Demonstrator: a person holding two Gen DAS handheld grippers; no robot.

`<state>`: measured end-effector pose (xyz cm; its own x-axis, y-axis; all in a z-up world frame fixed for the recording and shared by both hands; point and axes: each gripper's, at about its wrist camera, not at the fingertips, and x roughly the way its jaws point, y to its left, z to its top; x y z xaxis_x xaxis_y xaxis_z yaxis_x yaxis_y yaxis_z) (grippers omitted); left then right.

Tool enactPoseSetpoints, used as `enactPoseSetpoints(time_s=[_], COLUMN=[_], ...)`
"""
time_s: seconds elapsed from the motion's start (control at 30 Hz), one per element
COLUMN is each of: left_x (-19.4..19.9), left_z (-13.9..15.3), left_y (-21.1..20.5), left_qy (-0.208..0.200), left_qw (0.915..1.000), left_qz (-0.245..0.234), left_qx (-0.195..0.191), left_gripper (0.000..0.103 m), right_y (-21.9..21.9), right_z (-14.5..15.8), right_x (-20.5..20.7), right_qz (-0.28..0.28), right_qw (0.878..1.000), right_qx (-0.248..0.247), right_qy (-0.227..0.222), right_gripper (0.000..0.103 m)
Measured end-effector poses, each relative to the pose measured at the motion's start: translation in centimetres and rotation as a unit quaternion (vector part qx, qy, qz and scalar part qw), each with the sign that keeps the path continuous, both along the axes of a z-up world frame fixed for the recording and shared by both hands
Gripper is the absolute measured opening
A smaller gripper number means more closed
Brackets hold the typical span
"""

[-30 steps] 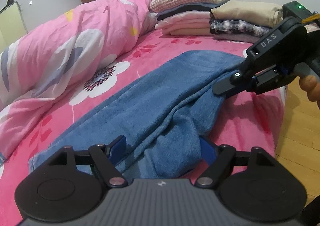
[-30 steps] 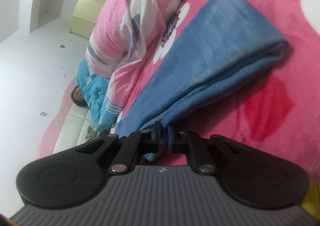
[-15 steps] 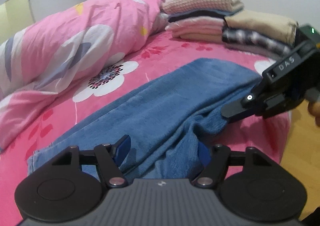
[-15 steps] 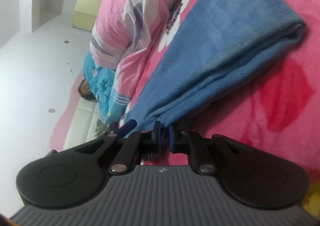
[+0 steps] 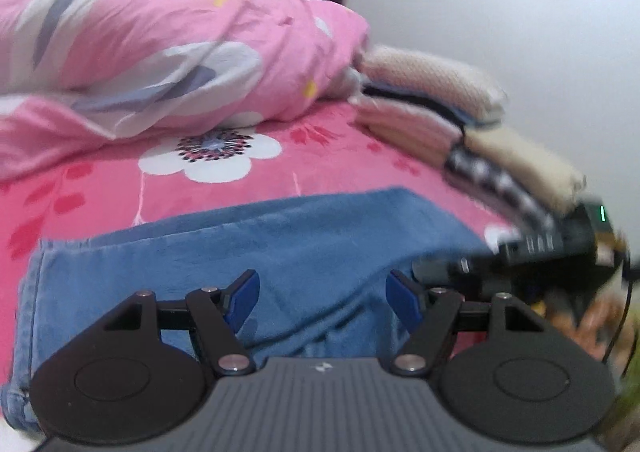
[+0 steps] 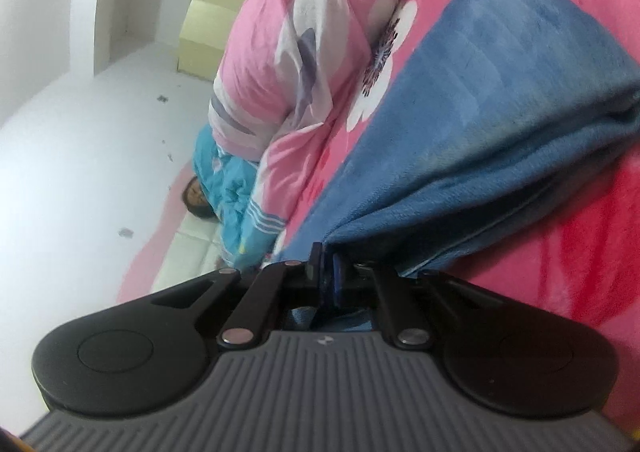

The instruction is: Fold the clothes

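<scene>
A blue towel (image 5: 304, 236) lies on the pink floral bedspread (image 5: 100, 188). The left gripper (image 5: 322, 298) hovers wide open over it; the right gripper (image 6: 327, 276) pinches its near edge. Folded clothes (image 5: 432, 108) are stacked far right beside a pink quilt (image 5: 168, 64).

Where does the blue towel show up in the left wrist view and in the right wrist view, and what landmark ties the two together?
Left wrist view: the blue towel lies across the lower middle, behind the open left gripper.
Right wrist view: it runs from the upper right down to the right gripper, which is shut on its edge.
Shared landmark: the white flower print on the pink bedspread, beside the towel.
</scene>
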<state>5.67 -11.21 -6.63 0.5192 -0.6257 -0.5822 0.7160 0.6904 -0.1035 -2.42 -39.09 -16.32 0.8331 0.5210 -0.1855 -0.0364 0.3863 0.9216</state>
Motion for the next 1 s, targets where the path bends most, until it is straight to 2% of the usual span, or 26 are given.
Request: enactPoseSetpoints(time_s=[0.1, 0.23, 0.4, 0.53, 0.87, 0.93, 1.0], left_x=[0.7, 0.2, 0.0, -0.2, -1.6, -1.8, -2.1], left_z=[0.2, -0.2, -0.8, -0.7, -1.6, -1.7, -1.9], left_y=[0.3, -1.3, -2.4, -2.6, -5.4, -5.9, -6.5], left_qy=[0.011, -0.018, -0.032, -0.040, -0.107, -0.121, -0.134], left_qw=[0.9999, 0.9981, 0.9947, 0.9928, 0.9760, 0.9712, 0.9660], left_qz=[0.005, -0.041, -0.068, -0.084, -0.107, -0.112, -0.116], left_qx=[-0.011, 0.042, 0.070, 0.076, 0.156, 0.172, 0.188], left_gripper=[0.069, 0.070, 0.070, 0.070, 0.070, 0.068, 0.054], right_y=[0.0, 0.0, 0.0, 0.0, 0.1, 0.1, 0.1], right_z=[0.2, 0.6, 0.9, 0.8, 1.1, 1.1, 1.0], right_x=[0.1, 0.3, 0.5, 0.9, 1.3, 1.2, 1.1], right_qz=[0.001, 0.003, 0.005, 0.005, 0.006, 0.006, 0.005], right_qw=[1.000, 0.999, 0.998, 0.998, 0.997, 0.997, 0.997], right_qx=[-0.012, -0.027, -0.046, -0.044, -0.046, -0.048, -0.051], right_qy=[-0.013, -0.030, -0.051, -0.051, -0.060, -0.062, -0.064], right_gripper=[0.002, 0.002, 0.002, 0.002, 0.002, 0.002, 0.002])
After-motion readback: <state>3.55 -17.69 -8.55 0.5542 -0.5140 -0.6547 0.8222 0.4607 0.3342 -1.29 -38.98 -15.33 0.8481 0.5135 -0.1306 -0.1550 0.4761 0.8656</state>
